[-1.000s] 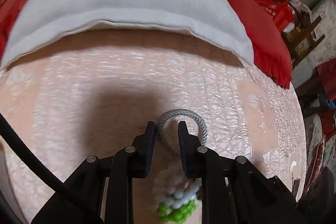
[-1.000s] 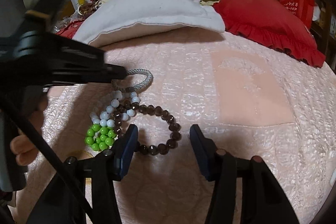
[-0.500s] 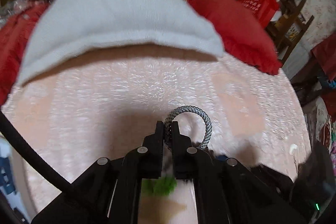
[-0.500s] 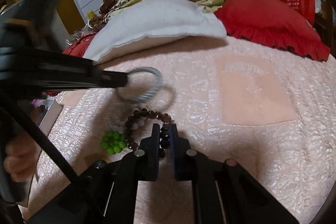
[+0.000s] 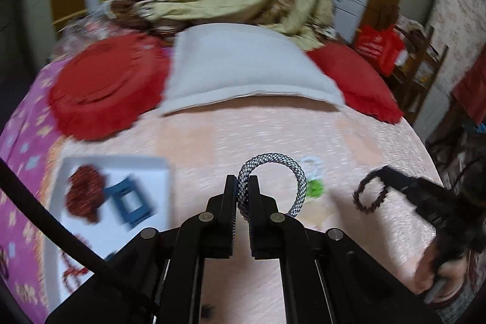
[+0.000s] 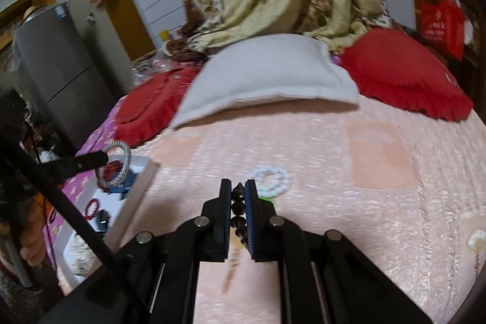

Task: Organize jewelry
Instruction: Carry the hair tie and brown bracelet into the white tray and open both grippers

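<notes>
My left gripper (image 5: 243,187) is shut on a grey braided bracelet (image 5: 291,169), which stands up as a loop above the pink bedspread. My right gripper (image 6: 239,190) is shut on a dark brown bead bracelet (image 6: 237,207); from the left wrist view that bracelet (image 5: 369,196) hangs as a loop from the right gripper at the right. A white bead bracelet (image 6: 270,176) with green beads (image 5: 314,187) still lies on the bedspread. A white tray (image 5: 152,166) at the left holds red jewelry (image 5: 83,193) and a blue piece (image 5: 130,202).
A white pillow (image 5: 243,63) and two red cushions (image 5: 106,90) line the far side of the bed. A purple flowered cloth (image 5: 18,141) lies under the tray. A person's hand (image 6: 30,236) holds the left gripper. A small pale item (image 6: 475,242) lies at the right.
Both grippers closed on their bracelets and lifted them off the bedspread. The left one swung left toward the white tray with the grey bracelet; the right one rose with the brown beads.
</notes>
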`<state>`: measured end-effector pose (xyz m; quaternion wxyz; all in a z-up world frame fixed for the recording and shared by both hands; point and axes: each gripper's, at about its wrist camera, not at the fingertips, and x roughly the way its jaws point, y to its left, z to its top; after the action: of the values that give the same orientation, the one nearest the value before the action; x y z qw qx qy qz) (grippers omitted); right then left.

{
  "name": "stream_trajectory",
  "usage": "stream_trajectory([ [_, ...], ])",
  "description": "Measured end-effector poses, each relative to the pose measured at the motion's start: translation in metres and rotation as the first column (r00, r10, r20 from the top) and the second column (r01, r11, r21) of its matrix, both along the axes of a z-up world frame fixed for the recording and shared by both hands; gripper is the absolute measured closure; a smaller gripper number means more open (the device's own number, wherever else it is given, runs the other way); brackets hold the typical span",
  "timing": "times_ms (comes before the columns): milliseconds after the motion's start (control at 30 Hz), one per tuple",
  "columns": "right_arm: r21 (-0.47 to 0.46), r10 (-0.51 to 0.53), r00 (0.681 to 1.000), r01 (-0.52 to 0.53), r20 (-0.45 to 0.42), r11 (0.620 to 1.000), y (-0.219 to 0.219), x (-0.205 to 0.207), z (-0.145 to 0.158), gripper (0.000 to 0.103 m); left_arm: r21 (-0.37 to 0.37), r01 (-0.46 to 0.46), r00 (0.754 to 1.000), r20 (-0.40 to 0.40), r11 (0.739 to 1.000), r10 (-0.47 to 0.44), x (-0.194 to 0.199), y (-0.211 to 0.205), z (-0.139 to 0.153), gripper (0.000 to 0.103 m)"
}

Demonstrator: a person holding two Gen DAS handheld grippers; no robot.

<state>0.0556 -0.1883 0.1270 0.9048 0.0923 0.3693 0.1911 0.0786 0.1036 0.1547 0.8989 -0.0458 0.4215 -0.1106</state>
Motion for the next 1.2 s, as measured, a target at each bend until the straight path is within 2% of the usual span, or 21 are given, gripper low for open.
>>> stream_trajectory([
  [100,-0.007,0.05,0.999,-0.05,0.006,0.999,0.029,-0.01,0.017,0.094,-0.042,-0.075,0.997,-0.013,0.996,0.075,-0.01,0.04,-0.011,0.092],
  [233,-0.018,0.127,0.992,-0.127,0.001,0.992,0.078,-0.012,0.033,0.094,-0.106,-0.205,0.978,-0.059,0.973,0.199,-0.015,0.101,-0.039,0.092],
  [333,-0.042,0.184,0.983,-0.184,-0.014,0.982,0.119,-0.01,0.038,0.094,-0.158,-0.267,0.961,-0.114,0.951,0.251,-0.015,0.136,-0.064,0.092],
  [500,-0.071,0.264,0.963,-0.267,-0.05,0.961,0.185,-0.003,0.034,0.094,-0.182,-0.337,0.935,-0.18,0.924,0.306,-0.008,0.169,-0.096,0.092],
  [567,-0.082,0.296,0.952,-0.301,-0.072,0.95,0.216,0.002,0.027,0.094,-0.163,-0.356,0.926,-0.191,0.92,0.325,-0.004,0.177,-0.101,0.092],
  [733,-0.083,0.34,0.928,-0.355,-0.151,0.931,0.276,0.016,-0.001,0.094,-0.062,-0.413,0.899,-0.183,0.908,0.397,0.001,0.191,-0.103,0.092],
  [833,-0.062,0.344,0.918,-0.362,-0.2,0.93,0.296,0.023,-0.023,0.094,-0.051,-0.427,0.892,-0.192,0.903,0.41,0.001,0.199,-0.108,0.092],
  [1033,-0.105,0.315,0.913,-0.35,-0.259,0.931,0.304,0.032,-0.056,0.094,-0.059,-0.44,0.885,-0.199,0.896,0.421,0.0,0.207,-0.111,0.092],
  [1167,-0.145,0.294,0.92,-0.338,-0.258,0.93,0.302,0.033,-0.062,0.094,-0.064,-0.425,0.895,-0.179,0.903,0.409,-0.001,0.202,-0.107,0.092],
  [1200,-0.151,0.292,0.921,-0.336,-0.257,0.929,0.303,0.033,-0.062,0.09,-0.059,-0.419,0.899,-0.17,0.906,0.404,-0.001,0.2,-0.105,0.092],
])
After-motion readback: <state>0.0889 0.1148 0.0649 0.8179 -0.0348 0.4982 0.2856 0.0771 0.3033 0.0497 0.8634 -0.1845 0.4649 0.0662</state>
